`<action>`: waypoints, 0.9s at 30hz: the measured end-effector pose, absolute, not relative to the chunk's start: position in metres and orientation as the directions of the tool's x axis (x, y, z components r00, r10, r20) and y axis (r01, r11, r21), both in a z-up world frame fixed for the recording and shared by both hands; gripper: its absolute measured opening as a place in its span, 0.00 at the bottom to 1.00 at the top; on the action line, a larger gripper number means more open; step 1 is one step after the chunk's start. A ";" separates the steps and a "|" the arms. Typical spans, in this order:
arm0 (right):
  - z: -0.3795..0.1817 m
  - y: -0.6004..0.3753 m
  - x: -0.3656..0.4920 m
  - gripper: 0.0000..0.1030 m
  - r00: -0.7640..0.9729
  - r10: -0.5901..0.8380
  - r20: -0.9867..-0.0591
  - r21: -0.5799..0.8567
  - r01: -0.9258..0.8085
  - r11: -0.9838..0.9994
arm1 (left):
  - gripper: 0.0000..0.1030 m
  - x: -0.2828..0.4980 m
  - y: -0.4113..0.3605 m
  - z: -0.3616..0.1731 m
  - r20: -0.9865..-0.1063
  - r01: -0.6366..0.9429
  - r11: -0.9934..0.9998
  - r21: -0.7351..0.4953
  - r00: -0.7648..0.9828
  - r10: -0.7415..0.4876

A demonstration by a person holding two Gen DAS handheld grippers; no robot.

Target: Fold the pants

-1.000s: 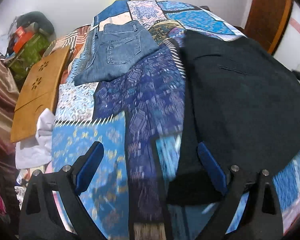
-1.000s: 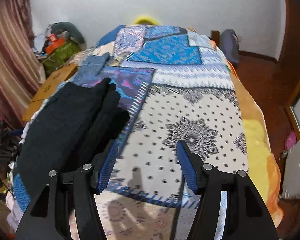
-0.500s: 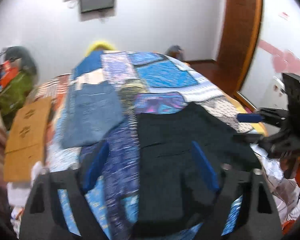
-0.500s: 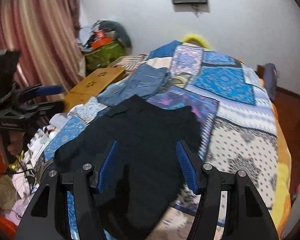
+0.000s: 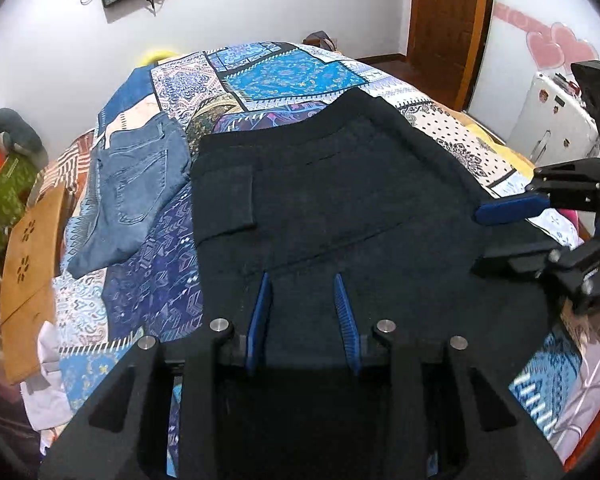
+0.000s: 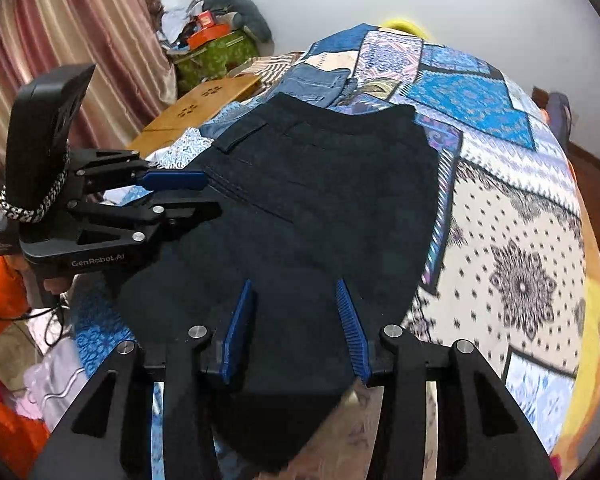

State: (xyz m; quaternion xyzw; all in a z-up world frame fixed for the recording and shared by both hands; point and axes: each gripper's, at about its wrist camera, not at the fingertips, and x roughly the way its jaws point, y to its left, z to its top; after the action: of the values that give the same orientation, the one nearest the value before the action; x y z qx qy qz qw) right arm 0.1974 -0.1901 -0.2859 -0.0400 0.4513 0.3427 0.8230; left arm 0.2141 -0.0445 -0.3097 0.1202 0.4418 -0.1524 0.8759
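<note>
**Two claws over one pair of dark pants**

Two grippers work the near edge of the black pants [image 5: 340, 184]. From its own camera, the left gripper [image 5: 302, 312] shows its blue pads [image 5: 260, 316] narrowed but with a gap between them, dark cloth filling that gap; whether fabric is actually pinched cannot be told. The right gripper [image 6: 296, 328] looks the same in its own view: pads parted, black cloth between and beneath them.

Only the right view shows the left gripper from the side, at 9 o'clock, its fingers lying over the pants' left edge. Only the left view shows the right gripper at 3 o'clock, at the right edge.

The pants lie flat on the patchwork bedspread [image 5: 292, 72], long axis running from 6 to 12 o'clock, waistband at the far end. Their near end is hidden under both gripper bodies.

Folded blue jeans [image 5: 132, 184] lie at 10 o'clock, just beside the pants.
</note>
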 end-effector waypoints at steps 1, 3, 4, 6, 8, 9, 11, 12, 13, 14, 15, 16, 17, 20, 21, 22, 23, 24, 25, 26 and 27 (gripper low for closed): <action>-0.283 -0.194 0.195 0.38 0.364 0.528 -0.767 0.245 -0.595 0.766 | 0.34 0.210 -0.039 -0.306 -0.809 0.364 0.928 0.073 0.566 -0.158; -0.279 -0.198 0.192 0.39 0.376 0.522 -0.766 0.241 -0.584 0.775 | 0.37 0.207 -0.029 -0.299 -0.807 0.341 0.938 0.063 0.571 -0.153; -0.275 -0.202 0.189 0.39 0.389 0.513 -0.765 0.233 -0.575 0.784 | 0.47 0.205 -0.021 -0.296 -0.805 0.321 0.945 0.065 0.577 -0.140; -0.270 -0.208 0.186 0.48 0.413 0.488 -0.769 0.210 -0.558 0.803 | 0.69 0.205 -0.004 -0.290 -0.786 0.270 0.959 0.088 0.610 -0.100; -0.267 -0.217 0.186 0.54 0.444 0.457 -0.771 0.186 -0.529 0.828 | 0.71 0.207 0.013 -0.287 -0.779 0.219 0.971 0.096 0.624 -0.064; -0.266 -0.221 0.187 0.55 0.455 0.444 -0.772 0.177 -0.517 0.837 | 0.71 0.210 0.024 -0.286 -0.789 0.198 0.978 0.074 0.611 -0.064; -0.266 -0.228 0.190 0.55 0.466 0.423 -0.777 0.172 -0.489 0.855 | 0.71 0.216 0.039 -0.285 -0.801 0.171 0.985 0.006 0.591 -0.098; -0.267 -0.231 0.192 0.55 0.464 0.426 -0.777 0.188 -0.474 0.860 | 0.72 0.218 0.045 -0.285 -0.805 0.165 0.986 -0.028 0.580 -0.120; -0.268 -0.234 0.196 0.56 0.457 0.437 -0.775 0.216 -0.458 0.862 | 0.73 0.221 0.049 -0.286 -0.811 0.162 0.984 -0.073 0.565 -0.153; -0.270 -0.236 0.197 0.57 0.448 0.447 -0.774 0.241 -0.444 0.863 | 0.74 0.223 0.051 -0.287 -0.814 0.161 0.981 -0.108 0.552 -0.181; -0.274 -0.237 0.198 0.59 0.439 0.457 -0.774 0.265 -0.430 0.863 | 0.74 0.226 0.051 -0.291 -0.818 0.164 0.975 -0.150 0.533 -0.215; -0.279 -0.237 0.202 0.59 0.426 0.468 -0.774 0.291 -0.418 0.861 | 0.74 0.228 0.048 -0.294 -0.824 0.169 0.969 -0.178 0.514 -0.241; -0.283 -0.237 0.204 0.59 0.414 0.476 -0.776 0.307 -0.411 0.858 | 0.74 0.232 0.046 -0.299 -0.831 0.176 0.964 -0.199 0.492 -0.261; -0.298 -0.236 0.212 0.60 0.365 0.510 -0.778 0.376 -0.380 0.845 | 0.74 0.241 0.034 -0.313 -0.850 0.194 0.953 -0.235 0.434 -0.298; -0.302 -0.236 0.214 0.60 0.352 0.527 -0.774 0.403 -0.369 0.838 | 0.74 0.245 0.032 -0.317 -0.855 0.196 0.949 -0.247 0.417 -0.308; -0.305 -0.235 0.218 0.62 0.337 0.543 -0.769 0.429 -0.357 0.830 | 0.74 0.249 0.032 -0.320 -0.855 0.197 0.943 -0.267 0.402 -0.327; -0.307 -0.235 0.220 0.64 0.326 0.555 -0.765 0.448 -0.349 0.823 | 0.74 0.252 0.032 -0.322 -0.853 0.200 0.934 -0.296 0.385 -0.353; -0.310 -0.235 0.224 0.66 0.308 0.576 -0.757 0.478 -0.340 0.810 | 0.74 0.257 0.033 -0.326 -0.849 0.199 0.922 -0.332 0.362 -0.384; -0.311 -0.234 0.225 0.69 0.301 0.588 -0.751 0.493 -0.336 0.802 | 0.74 0.263 0.034 -0.330 -0.846 0.188 0.909 -0.371 0.336 -0.415; -0.312 -0.234 0.227 0.70 0.297 0.596 -0.746 0.503 -0.336 0.796 | 0.74 0.269 0.035 -0.334 -0.842 0.175 0.900 -0.400 0.319 -0.436; -0.312 -0.232 0.228 0.71 0.294 0.601 -0.743 0.506 -0.342 0.792 | 0.74 0.272 0.035 -0.336 -0.839 0.171 0.895 -0.412 0.313 -0.446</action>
State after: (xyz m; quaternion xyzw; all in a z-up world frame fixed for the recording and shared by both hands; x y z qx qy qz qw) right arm 0.2278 -0.2322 -0.3120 0.1261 0.5147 0.2967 0.7944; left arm 0.2723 0.0352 -0.3363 -0.1242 0.5536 -0.1926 0.8006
